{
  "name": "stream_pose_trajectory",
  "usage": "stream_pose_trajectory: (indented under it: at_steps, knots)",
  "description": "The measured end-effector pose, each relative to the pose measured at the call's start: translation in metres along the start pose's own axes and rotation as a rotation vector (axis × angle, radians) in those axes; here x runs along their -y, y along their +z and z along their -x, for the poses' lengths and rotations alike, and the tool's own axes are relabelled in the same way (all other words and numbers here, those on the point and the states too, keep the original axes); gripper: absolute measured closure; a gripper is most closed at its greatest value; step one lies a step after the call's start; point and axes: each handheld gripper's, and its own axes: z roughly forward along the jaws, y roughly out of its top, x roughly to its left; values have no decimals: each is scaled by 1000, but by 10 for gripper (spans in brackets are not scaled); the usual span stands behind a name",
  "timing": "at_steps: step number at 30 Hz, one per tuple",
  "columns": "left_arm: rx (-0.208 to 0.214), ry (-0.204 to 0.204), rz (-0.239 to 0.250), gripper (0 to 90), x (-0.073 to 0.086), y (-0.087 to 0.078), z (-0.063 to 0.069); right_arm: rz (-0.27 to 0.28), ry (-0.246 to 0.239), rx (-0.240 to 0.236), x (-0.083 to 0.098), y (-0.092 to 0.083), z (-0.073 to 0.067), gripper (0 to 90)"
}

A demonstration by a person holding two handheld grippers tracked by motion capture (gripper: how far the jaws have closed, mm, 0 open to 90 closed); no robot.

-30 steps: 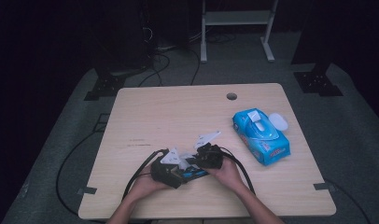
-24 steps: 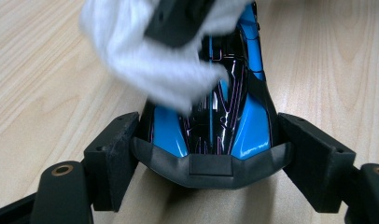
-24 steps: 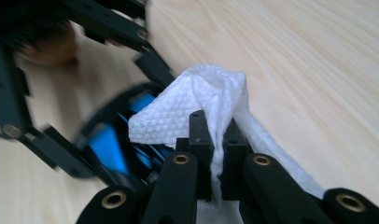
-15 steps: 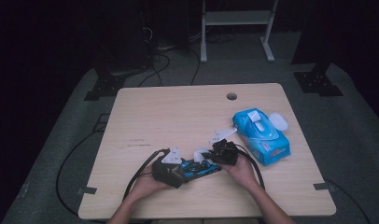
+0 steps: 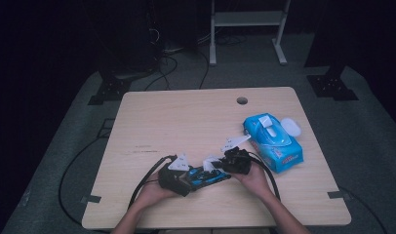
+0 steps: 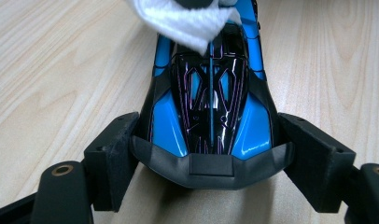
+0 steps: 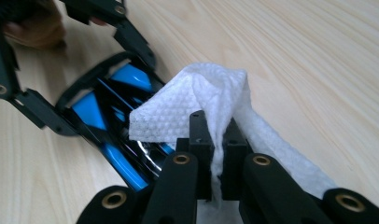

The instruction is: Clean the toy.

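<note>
A blue and black toy car (image 5: 209, 176) lies on the wooden table (image 5: 186, 122) near its front edge. My left gripper (image 5: 193, 180) is shut on the car's rear end, and in the left gripper view its pads (image 6: 114, 156) press on both sides of the car (image 6: 211, 107). My right gripper (image 5: 221, 166) is shut on a white wet wipe (image 7: 197, 102), which rests on the far end of the car (image 7: 113, 107). The wipe (image 6: 187, 18) hangs into the top of the left gripper view.
A blue pack of wipes (image 5: 273, 141) lies at the right of the table with its white lid (image 5: 290, 126) flipped open. A round cable hole (image 5: 242, 100) sits near the far edge. Cables trail from both grippers off the front edge.
My right gripper has slid to the right along the car with the wipe in it. The left gripper and the car have stayed put.
</note>
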Motion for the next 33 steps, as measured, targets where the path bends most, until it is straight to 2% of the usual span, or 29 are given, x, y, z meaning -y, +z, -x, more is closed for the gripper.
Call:
stream_pose_trajectory:
  at_steps: [2, 5, 7, 9, 14, 16, 18, 20, 22, 23, 25, 27, 29, 31, 33]
  knots:
    - [1, 0, 0, 238, 0, 0, 0, -12, 16, 27, 6, -5, 5, 859]
    - [1, -2, 0, 239, 0, 0, 0, -5, 60, 26, 19, -15, 12, 859]
    - [2, -2, -2, 238, 0, 0, 0, -14, 45, 28, 24, -20, 9, 859]
    - [4, -8, 2, 238, 0, 1, 0, -22, 36, 7, 25, -22, 4, 859]
    - [6, -10, -1, 239, 1, 1, 0, -20, -23, -27, 20, -18, -11, 858]
    - [3, -7, -4, 239, 1, 1, 0, -21, -11, -27, 23, -20, -8, 858]
    - [5, -12, -2, 239, 1, 1, 0, -26, 4, 5, 28, -26, -2, 859]
    - [8, -12, -5, 239, 1, 0, -1, -44, 14, 16, 32, -30, 2, 859]
    - [7, -11, -7, 238, 1, 0, -1, -36, 31, 10, 37, -30, 1, 859]
    - [9, -14, -6, 239, 2, 0, -1, -32, 22, 10, 36, -30, -1, 859]
    - [10, -12, -7, 238, 2, 0, -1, -3, 13, -27, 32, -29, -6, 860]
    - [5, -12, -8, 239, 1, 1, 0, -1, -5, -56, 27, -25, -13, 859]
    - [4, -9, -15, 239, 1, 0, 0, -12, -41, -42, 24, -22, -18, 858]
    - [2, -4, -18, 239, 1, 0, 0, -16, -36, -33, 25, -25, -15, 859]
    - [5, -6, -16, 239, 1, 0, -1, -37, -28, 30, 30, -30, -9, 859]
